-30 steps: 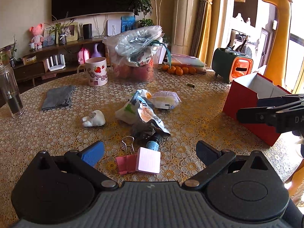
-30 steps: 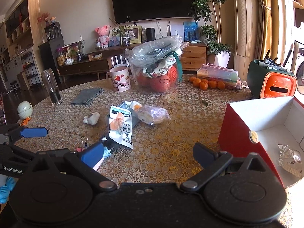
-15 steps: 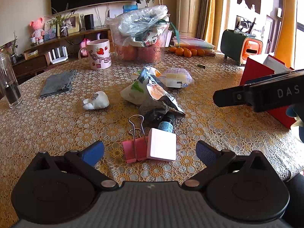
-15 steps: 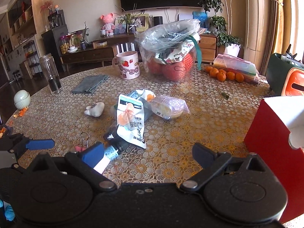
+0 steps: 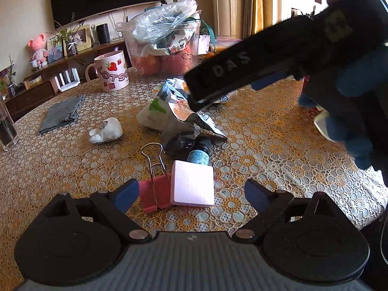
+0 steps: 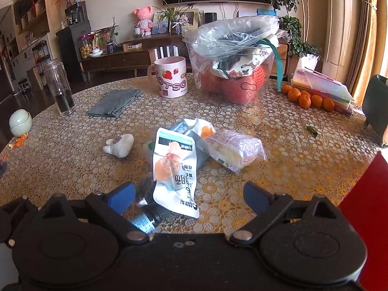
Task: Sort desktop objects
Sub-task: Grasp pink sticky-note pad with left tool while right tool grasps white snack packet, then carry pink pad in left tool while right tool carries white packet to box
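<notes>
I am holding my left gripper low over the patterned lace tablecloth, jaws wide and closing, with one pink square block and one red metal binder clip lying between the fingers, untouched. One small dark bottle with a blue label is lying just beyond the block. My right gripper is also closing from wide, gripping nothing, over one white printed snack pouch. One clear wrapped bun packet is lying beside it. I am counting five oranges and one strawberry-printed mug further back.
</notes>
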A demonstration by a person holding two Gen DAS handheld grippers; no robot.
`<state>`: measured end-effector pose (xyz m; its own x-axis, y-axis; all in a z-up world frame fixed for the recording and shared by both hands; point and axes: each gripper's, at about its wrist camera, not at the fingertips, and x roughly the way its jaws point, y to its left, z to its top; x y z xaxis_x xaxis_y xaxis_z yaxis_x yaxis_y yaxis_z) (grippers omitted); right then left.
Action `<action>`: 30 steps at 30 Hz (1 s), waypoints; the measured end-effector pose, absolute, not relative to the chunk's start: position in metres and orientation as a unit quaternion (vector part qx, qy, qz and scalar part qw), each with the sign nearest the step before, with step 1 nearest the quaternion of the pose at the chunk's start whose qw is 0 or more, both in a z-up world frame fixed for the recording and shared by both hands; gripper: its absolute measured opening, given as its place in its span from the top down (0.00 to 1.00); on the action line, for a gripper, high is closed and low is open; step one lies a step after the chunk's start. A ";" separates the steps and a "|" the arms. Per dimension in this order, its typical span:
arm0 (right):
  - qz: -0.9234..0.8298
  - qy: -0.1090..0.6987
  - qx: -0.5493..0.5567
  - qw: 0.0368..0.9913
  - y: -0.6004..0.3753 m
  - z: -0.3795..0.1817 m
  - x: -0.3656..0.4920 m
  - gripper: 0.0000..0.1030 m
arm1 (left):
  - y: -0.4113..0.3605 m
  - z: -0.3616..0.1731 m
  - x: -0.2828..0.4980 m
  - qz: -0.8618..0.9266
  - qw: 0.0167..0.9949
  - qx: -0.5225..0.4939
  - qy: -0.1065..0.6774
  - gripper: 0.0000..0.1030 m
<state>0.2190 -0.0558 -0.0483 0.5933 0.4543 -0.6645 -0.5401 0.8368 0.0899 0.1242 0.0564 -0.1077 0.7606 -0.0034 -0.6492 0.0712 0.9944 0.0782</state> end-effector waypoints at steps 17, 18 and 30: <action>0.270 0.381 -0.060 0.882 -0.009 -0.070 0.265 0.25 | 0.045 -0.118 0.131 0.002 0.934 0.081 0.347 0.27; 0.269 0.383 -0.059 0.881 -0.009 -0.071 0.266 0.26 | 0.045 -0.119 0.132 0.004 0.934 0.082 0.348 0.27; 0.274 0.406 -0.037 0.871 -0.011 -0.082 0.272 0.54 | 0.050 -0.120 0.132 0.024 0.937 0.084 0.339 0.50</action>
<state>0.2717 -0.0105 -0.0822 0.5195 0.4472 -0.7281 -0.5069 0.8473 0.1587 0.1325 0.0505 -0.1204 0.7690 0.1016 -0.6311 0.0119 0.9848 0.1731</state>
